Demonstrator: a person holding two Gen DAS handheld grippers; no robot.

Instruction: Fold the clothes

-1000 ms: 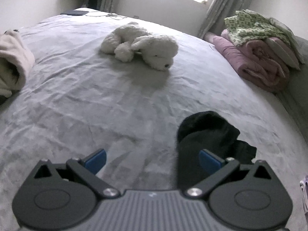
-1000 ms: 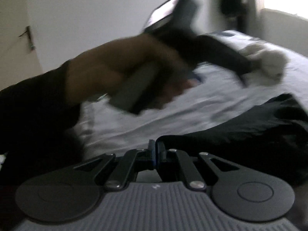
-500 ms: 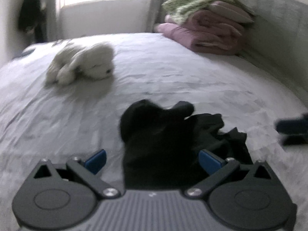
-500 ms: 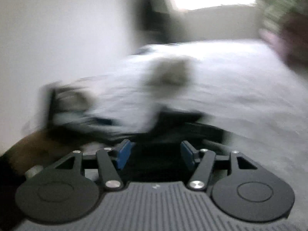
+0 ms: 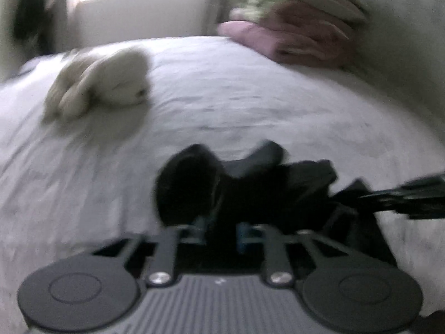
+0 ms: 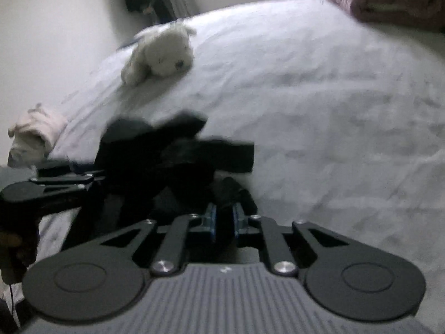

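A crumpled black garment (image 5: 244, 186) lies bunched on the grey bed sheet (image 5: 250, 97). My left gripper (image 5: 221, 233) has its blue pads drawn close together on the near edge of the black cloth. In the right wrist view the same black garment (image 6: 172, 156) sits left of centre, and my right gripper (image 6: 224, 218) is pinched on another fold of it. The other gripper's dark body shows at the right edge of the left wrist view and at the left edge of the right wrist view. Both views are blurred.
A white plush dog (image 5: 100, 86) lies further back on the bed, also the plush dog (image 6: 161, 55). Folded pink and green blankets (image 5: 294, 30) are stacked at the headboard. A cream garment (image 6: 36, 136) sits at the bed's left edge. A hand grips the left tool (image 6: 11, 245).
Both grippers have gone from wide open to nearly closed on the black garment. The left view swung right toward the garment; the right gripper moved in onto its right side.
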